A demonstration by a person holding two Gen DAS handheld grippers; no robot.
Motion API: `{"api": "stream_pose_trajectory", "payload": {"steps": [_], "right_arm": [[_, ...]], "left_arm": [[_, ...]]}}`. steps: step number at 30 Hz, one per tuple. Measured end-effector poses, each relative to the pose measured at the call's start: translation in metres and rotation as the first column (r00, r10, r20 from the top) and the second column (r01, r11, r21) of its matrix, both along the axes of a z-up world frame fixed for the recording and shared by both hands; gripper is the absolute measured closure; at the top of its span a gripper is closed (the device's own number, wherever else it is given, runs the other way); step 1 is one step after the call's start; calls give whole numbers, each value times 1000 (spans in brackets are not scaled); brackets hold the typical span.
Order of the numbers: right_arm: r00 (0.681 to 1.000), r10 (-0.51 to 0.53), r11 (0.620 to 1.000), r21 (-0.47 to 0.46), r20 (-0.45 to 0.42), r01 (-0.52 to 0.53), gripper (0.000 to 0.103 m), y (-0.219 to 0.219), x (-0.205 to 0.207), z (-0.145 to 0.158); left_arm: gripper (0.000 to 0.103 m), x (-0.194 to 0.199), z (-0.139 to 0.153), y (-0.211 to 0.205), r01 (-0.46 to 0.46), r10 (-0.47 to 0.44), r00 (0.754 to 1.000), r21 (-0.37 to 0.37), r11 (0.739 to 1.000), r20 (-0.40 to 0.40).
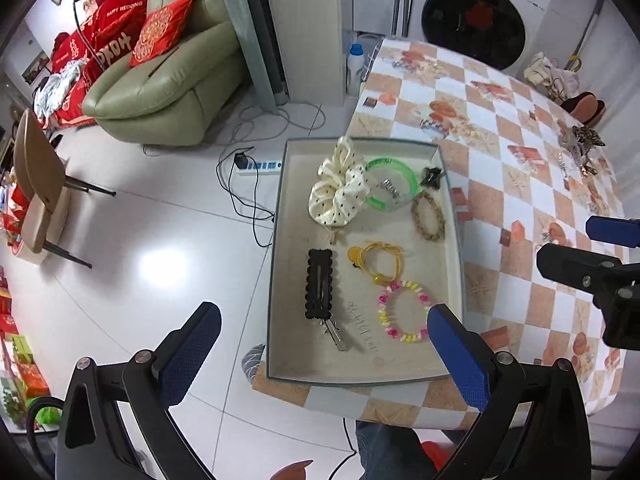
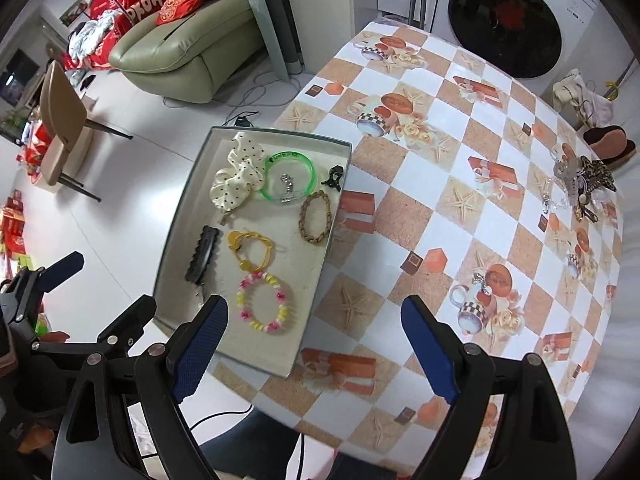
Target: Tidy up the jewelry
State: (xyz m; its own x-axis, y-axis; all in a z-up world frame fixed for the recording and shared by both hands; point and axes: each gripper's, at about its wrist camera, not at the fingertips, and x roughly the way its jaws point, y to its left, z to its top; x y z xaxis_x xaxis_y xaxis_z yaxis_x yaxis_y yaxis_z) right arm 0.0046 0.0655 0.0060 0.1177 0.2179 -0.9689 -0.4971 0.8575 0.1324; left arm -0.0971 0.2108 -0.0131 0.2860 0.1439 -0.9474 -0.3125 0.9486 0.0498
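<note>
Checkered tablecloth (image 2: 440, 208), tray (image 2: 188, 200) at edge; white floor (image 1: 140, 220), sofa (image 1: 168, 80)

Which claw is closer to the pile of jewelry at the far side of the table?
Right. The right claw hangs over the table beside the tray, nearer the pile. The left claw is over the tray's near end.
</note>
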Motion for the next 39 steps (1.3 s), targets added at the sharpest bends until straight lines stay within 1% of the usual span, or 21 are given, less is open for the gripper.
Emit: {"api": "stream_pose_trajectory", "payload": {"steps": [5,12,18,39], "right_arm": [[999,-11,1000,-15,37,12,13,-2,-2,23],[997,-27,999,-21,67,29,13,-2,-2,38],[997,-23,999,-22,71,25,13,-1,0,41],[997,-11,1000,-22,75,13,13,5,-1,43]], "left_arm": [[0,0,15,-2,2,-3,1000,-15,1000,-11],[0,-3,29,-3,8,-8,1000,-4,1000,-13],[0,-3,35,0,-1,1,1000,-2,1000,-6],[0,-1,34,1,-3,3,1000,-6,1000,-9]]}}
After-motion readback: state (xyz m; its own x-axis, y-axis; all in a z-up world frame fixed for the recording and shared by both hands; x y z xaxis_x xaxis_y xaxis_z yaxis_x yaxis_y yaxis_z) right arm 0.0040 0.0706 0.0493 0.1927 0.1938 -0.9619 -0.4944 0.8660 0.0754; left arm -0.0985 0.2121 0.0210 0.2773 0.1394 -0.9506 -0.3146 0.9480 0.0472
